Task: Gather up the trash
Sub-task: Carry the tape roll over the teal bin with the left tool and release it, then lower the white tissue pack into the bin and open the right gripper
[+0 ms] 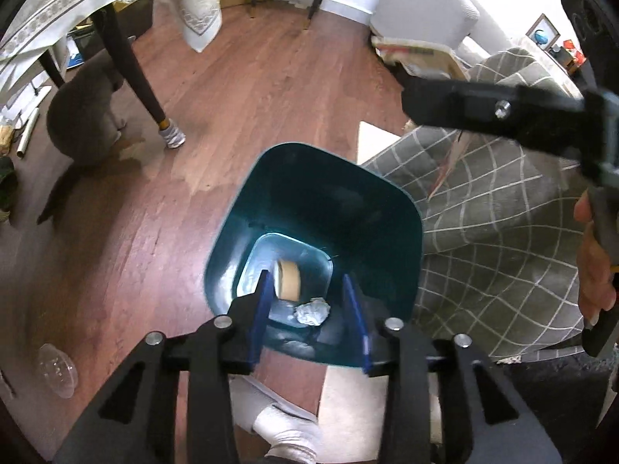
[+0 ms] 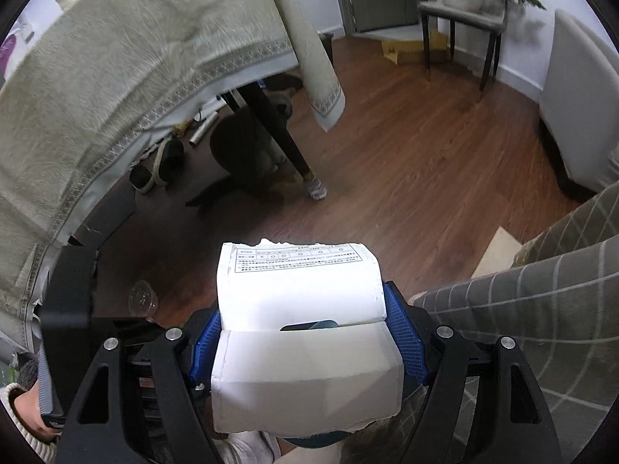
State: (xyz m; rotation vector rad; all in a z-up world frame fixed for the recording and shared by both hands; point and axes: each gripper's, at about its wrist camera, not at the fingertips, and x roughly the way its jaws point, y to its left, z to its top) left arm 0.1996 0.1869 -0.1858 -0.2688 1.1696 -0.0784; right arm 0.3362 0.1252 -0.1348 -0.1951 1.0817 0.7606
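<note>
In the left wrist view a teal trash bin (image 1: 232, 239) stands on the wooden floor right under my left gripper (image 1: 306, 276). The jaws are open with nothing between the blue pads. Down inside the bin are a brown tape roll (image 1: 288, 280) and a crumpled white paper ball (image 1: 312, 312). In the right wrist view my right gripper (image 2: 301, 301) is shut on a torn white paper box (image 2: 301, 367) with a printed table on its top flap. Blue pads press on both its sides. The box hides what is directly below.
A clear plastic cup (image 1: 58, 371) lies on the floor left of the bin. A dark table leg (image 1: 147, 92) and a grey animal (image 1: 85, 123) are under the clothed table. A grey checked blanket (image 1: 483, 212) borders the bin on the right. A person's white-socked foot (image 1: 286, 433) is close below.
</note>
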